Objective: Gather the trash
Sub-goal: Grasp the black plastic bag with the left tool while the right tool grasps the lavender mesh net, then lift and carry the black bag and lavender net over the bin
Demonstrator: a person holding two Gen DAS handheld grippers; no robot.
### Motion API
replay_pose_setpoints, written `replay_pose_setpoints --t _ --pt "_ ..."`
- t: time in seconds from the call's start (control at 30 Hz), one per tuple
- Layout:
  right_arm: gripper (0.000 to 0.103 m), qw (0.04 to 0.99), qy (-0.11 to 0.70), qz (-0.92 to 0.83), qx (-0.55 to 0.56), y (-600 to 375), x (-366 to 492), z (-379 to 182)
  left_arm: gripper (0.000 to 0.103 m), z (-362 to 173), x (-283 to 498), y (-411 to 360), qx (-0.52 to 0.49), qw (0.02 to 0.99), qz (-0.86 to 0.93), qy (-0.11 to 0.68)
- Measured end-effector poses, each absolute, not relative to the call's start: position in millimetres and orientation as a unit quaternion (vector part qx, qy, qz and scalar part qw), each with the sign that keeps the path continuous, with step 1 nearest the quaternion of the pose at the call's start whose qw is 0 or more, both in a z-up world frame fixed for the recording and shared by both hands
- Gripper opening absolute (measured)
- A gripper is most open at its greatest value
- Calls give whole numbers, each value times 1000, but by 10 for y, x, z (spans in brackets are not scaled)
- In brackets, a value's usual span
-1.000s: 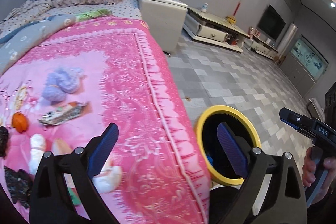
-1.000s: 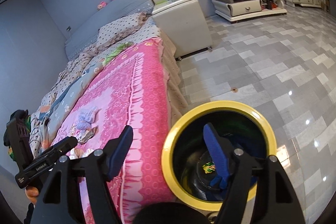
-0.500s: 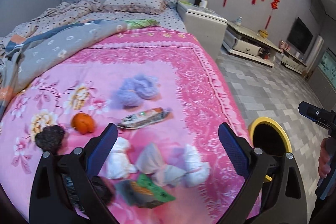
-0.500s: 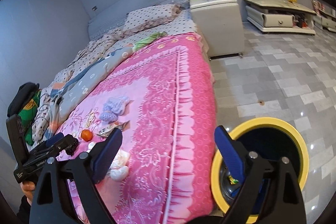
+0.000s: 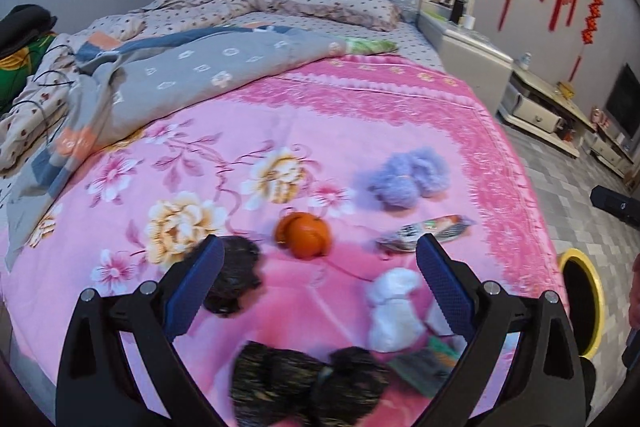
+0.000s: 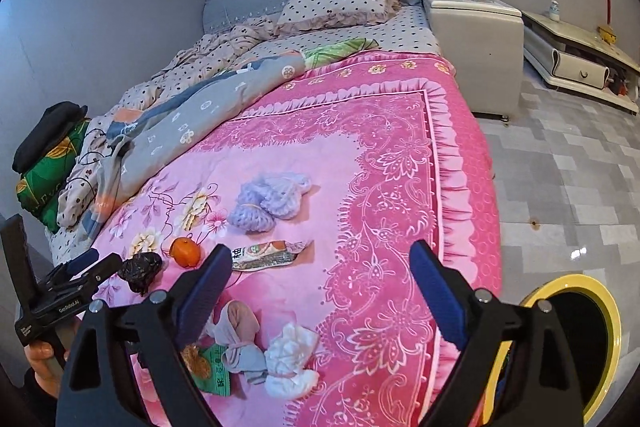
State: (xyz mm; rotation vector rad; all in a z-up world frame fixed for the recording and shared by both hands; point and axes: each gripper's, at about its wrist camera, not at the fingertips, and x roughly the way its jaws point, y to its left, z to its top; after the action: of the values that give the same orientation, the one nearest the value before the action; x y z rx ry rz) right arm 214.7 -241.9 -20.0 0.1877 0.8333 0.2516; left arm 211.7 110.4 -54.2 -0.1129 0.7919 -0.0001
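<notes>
Trash lies scattered on the pink floral blanket [image 5: 280, 115]: a snack wrapper [image 6: 268, 253], white tissue wads [image 6: 290, 359], a crumpled black bag [image 6: 140, 269], a green packet [image 6: 216, 371] and a grey-pink cloth bundle [image 6: 240, 331]. An orange [image 5: 304, 241] and a purple woolly item [image 5: 408, 177] lie among them. My left gripper [image 5: 320, 283] hangs open above the black bag [image 5: 236, 275] and tissue [image 5: 394, 311], holding nothing. My right gripper [image 6: 320, 291] is open wide over the blanket's near edge, empty. The yellow-rimmed bin [image 6: 576, 347] stands on the floor to the right.
A grey quilt [image 5: 180, 75] and a spotted pillow [image 5: 340, 3] cover the far half of the bed. A white bedside cabinet [image 6: 476, 27] and a low TV unit [image 6: 580, 59] stand on the tiled floor [image 6: 560, 167]. More dark wads [image 5: 304, 383] lie under the left gripper.
Both grippers swung left, from over the yellow bin to over the bed's trash. The right gripper's jaws spread wider. The bin now sits at each view's right edge.
</notes>
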Motion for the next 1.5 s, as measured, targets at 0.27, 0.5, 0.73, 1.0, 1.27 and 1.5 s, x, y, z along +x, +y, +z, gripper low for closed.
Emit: replay_pose_setpoints --t 0.27,0.5,0.73,1.0,1.27,1.5 --pt "87 898 417 129 56 -1913 2641 -461 92 -807 2279 1605 -68 913 51 398" --pt "86 884 449 115 59 -1732 3125 -797 92 -1012 2383 1782 -86 907 54 409" --pt "86 867 480 116 58 -1675 3488 -1106 92 -1264 2519 1809 -87 899 50 426" --pt "79 855 503 120 49 -1589 3799 -1359 91 -1454 2686 1854 -93 892 41 440" --pt "57 841 521 142 31 -1399 3935 -1533 58 -1603 2790 1693 -59 889 26 454" --pt "29 836 525 160 3 -1257 3942 -1545 41 -1616 2781 1660 -51 893 18 448"
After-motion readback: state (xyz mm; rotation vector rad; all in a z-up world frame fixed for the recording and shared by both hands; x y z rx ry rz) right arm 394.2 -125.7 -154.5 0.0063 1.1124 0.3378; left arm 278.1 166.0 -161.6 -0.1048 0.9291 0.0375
